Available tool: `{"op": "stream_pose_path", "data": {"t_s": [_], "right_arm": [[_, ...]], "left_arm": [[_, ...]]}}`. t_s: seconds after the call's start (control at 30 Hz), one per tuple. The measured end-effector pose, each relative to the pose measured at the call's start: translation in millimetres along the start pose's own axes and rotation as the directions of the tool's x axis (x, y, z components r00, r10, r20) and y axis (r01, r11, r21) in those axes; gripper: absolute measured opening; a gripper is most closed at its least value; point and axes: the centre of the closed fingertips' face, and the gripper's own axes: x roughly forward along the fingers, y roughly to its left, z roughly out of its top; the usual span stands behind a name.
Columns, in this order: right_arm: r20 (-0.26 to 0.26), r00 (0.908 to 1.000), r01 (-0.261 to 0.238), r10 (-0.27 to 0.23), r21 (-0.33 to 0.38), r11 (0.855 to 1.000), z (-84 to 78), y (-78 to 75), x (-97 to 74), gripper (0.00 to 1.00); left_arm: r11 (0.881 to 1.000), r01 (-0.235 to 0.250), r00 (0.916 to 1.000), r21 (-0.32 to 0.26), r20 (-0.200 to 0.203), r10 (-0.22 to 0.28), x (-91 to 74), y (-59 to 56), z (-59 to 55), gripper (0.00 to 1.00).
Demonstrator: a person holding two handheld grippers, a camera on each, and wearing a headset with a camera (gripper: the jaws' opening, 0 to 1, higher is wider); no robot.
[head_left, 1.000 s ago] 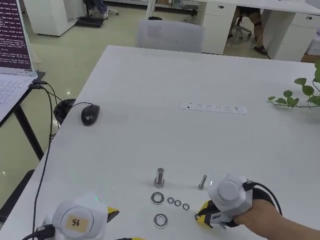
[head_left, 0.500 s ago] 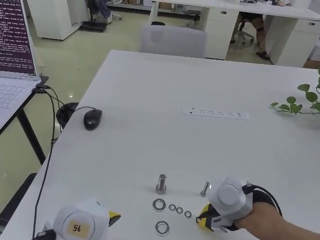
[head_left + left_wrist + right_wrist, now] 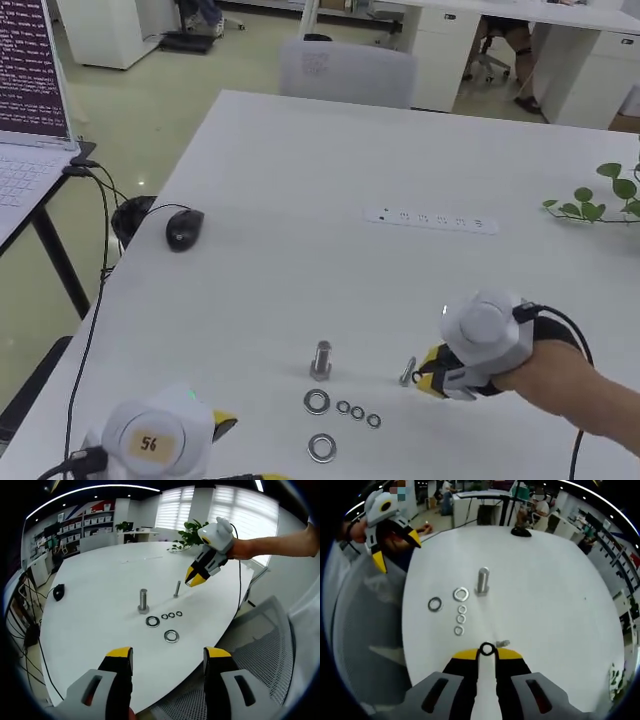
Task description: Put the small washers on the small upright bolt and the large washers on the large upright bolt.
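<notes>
- The right claw (image 3: 486, 655) is closed narrow on what looks like a small washer (image 3: 487, 649), pinched at its rim between the tips. It sits just beside the top of the small upright bolt (image 3: 407, 371), on the side away from the large upright bolt (image 3: 321, 360).
- The washer's hole is not yet over the small bolt's tip. I would slide the claw sideways until the hole sits square above it, judging this from the right gripper view.
- Keep the washer flat. If it tilts, it will likely catch on the thread and may knock the thin bolt over.
- Lower it until the bolt pokes through, and only then let go.
- Three small washers (image 3: 357, 412) lie in a row on the desk (image 3: 300, 200) near the small bolt, on its large-bolt side and closer to the person.
- The two large washers (image 3: 317, 402) lie beyond that row from the small bolt.
- The left claw (image 3: 168, 655) gapes wide and empty, well apart from the small bolt. It could steady the bolt if it wobbles.
</notes>
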Motion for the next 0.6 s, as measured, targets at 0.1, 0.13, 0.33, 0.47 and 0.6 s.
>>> {"op": "stream_pose_path", "data": {"t_s": [0.1,0.13,0.33,0.47,0.6], "right_arm": [[-0.002,1.0,0.008,-0.007,0.004,1.0,4.4,-11.7,-1.1,0.12],[-0.004,1.0,0.007,-0.007,0.005,1.0,4.5,-12.7,-0.8,0.12],[-0.035,0.9994,-0.005,0.006,0.002,1.0,4.6,-19.6,3.0,0.12],[-0.055,0.9983,-0.023,0.022,-0.009,1.0,2.4,-18.9,7.0,0.12],[-0.07,0.9971,-0.03,0.029,-0.014,0.999,-0.2,-19.0,9.2,0.12]], "left_arm": [[1.0,0.004,1.0,0.01,-0.001,-0.004,1.6,-1.0,2.0,0.57],[1.0,0.004,1.0,0.012,0.0,-0.004,1.9,-1.1,2.7,0.57],[1.0,0.008,1.0,0.014,-0.001,-0.008,2.6,-2.5,3.4,0.57],[1.0,0.009,0.9999,0.012,-0.007,-0.009,1.9,-2.9,0.9,0.57],[1.0,0.006,1.0,0.008,-0.006,-0.006,1.0,-2.4,0.2,0.57]]}}
